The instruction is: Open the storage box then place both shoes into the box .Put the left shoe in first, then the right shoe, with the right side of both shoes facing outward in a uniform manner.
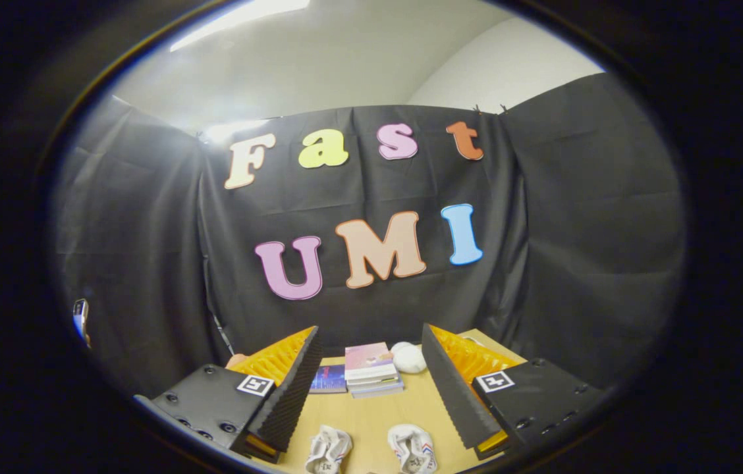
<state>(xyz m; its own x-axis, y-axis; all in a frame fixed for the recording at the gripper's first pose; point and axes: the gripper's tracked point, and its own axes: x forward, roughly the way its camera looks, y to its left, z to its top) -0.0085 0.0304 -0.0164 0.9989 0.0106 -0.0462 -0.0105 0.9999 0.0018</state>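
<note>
While the gripper (pixel 369 385) is held high with its fingers spread wide and empty, two white fabric shoes (pixel 329 449) lie on the pale wooden table (pixel 371 415) between the fingers. No storage box is seen; it should be located before descent.

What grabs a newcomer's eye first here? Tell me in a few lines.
The open gripper, its two fingers spread wide over the wooden table. Between the fingers, low on the table, lie two white shoes side by side, untouched. Beyond them sits a stack of books, with a white ball-like thing beside it near the black cloth wall.
</note>
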